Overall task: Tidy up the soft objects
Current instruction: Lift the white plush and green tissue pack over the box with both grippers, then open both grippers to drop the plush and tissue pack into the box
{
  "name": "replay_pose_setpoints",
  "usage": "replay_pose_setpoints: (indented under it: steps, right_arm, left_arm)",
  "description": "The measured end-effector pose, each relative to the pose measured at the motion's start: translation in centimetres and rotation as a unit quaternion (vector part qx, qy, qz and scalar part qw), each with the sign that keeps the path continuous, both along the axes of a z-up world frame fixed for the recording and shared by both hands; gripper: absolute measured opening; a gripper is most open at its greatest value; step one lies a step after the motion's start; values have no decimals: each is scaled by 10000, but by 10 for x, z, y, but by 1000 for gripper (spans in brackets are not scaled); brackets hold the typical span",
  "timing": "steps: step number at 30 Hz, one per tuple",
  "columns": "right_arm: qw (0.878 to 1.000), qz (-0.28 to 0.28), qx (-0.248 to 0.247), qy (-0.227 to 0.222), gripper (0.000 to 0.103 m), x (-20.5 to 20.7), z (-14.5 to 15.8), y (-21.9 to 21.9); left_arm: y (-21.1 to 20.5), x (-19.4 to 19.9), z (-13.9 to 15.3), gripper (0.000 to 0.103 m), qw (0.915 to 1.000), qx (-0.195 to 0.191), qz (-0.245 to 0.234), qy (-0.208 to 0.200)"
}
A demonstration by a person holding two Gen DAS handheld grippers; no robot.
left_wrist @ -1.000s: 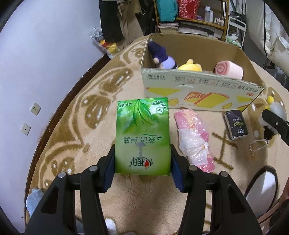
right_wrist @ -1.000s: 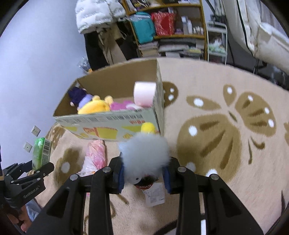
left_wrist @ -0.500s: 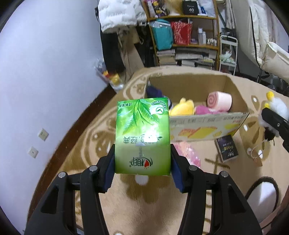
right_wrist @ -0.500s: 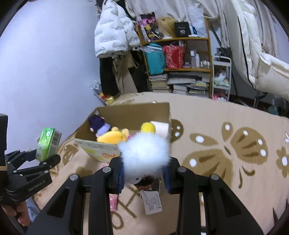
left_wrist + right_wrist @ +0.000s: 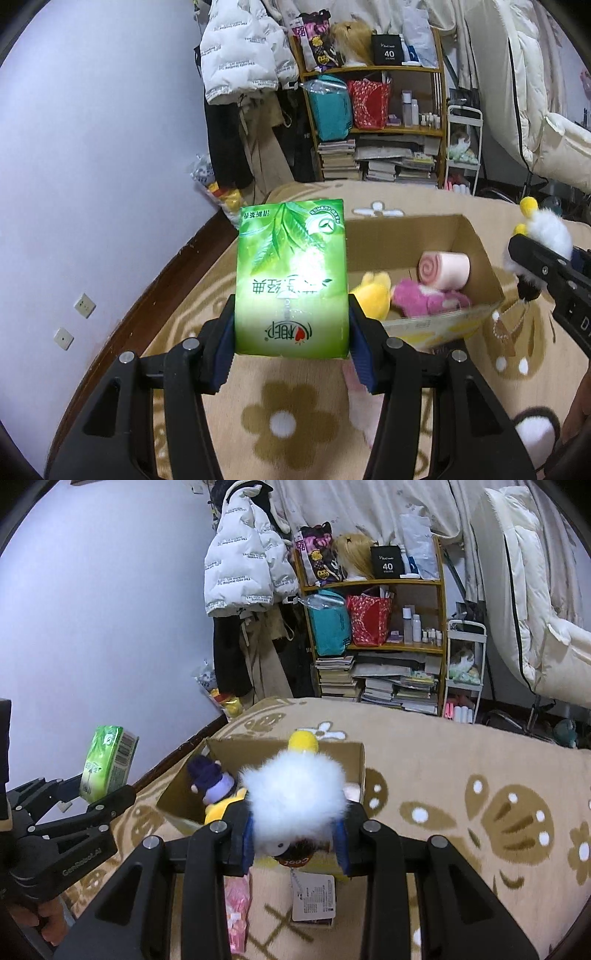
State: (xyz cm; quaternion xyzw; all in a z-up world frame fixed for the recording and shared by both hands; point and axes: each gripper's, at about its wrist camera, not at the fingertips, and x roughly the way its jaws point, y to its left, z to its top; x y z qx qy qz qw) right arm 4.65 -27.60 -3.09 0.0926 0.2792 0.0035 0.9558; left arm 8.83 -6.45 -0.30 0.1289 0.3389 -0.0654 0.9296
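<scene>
Two claws loaded: left claw (image 5: 291, 332) pinching green tissue pack (image 5: 291, 280); right claw (image 5: 295, 834) pinching white fluffy toy (image 5: 295, 797).

**A lived-in bedroom, floor to shelf**

A home bedroom: a beige flower-patterned rug (image 5: 461, 760) covers the floor, a white puffer jacket (image 5: 243, 568) hangs against the pale wall, and a wooden shelf unit (image 5: 376, 616) holds bags, toiletry bottles and stacked books (image 5: 373, 686). A white duvet (image 5: 535, 602) drapes at the right edge, and wall sockets (image 5: 75, 317) sit low beside the skirting.
</scene>
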Motion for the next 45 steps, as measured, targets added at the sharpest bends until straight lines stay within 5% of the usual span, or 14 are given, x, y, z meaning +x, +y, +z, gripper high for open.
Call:
replay_pose_setpoints:
  steps: [7,23,35,38,45]
  right_arm:
    - [10000,64,-5,-68,35,31,2,-3]
    - [9995,277,-120,23,35,81,-18,3]
    - [9959,476,309,704,41,101,-57,-12]
    - [9948,520,375,790,49,98,-57,-14]
    - [9951,337,463,804,78,89,-43,-23]
  left_arm:
    - [-15,23,4,52,9994,232,-159,-186]
    - [-23,80,-11,53,9999,125,-88,-80]
    - [-30,95,-47,57,9991,24,-281,322]
    - [-32,95,-49,69,9991,65,-253,348]
    - [-30,89,-44,74,9992,165,-152,339]
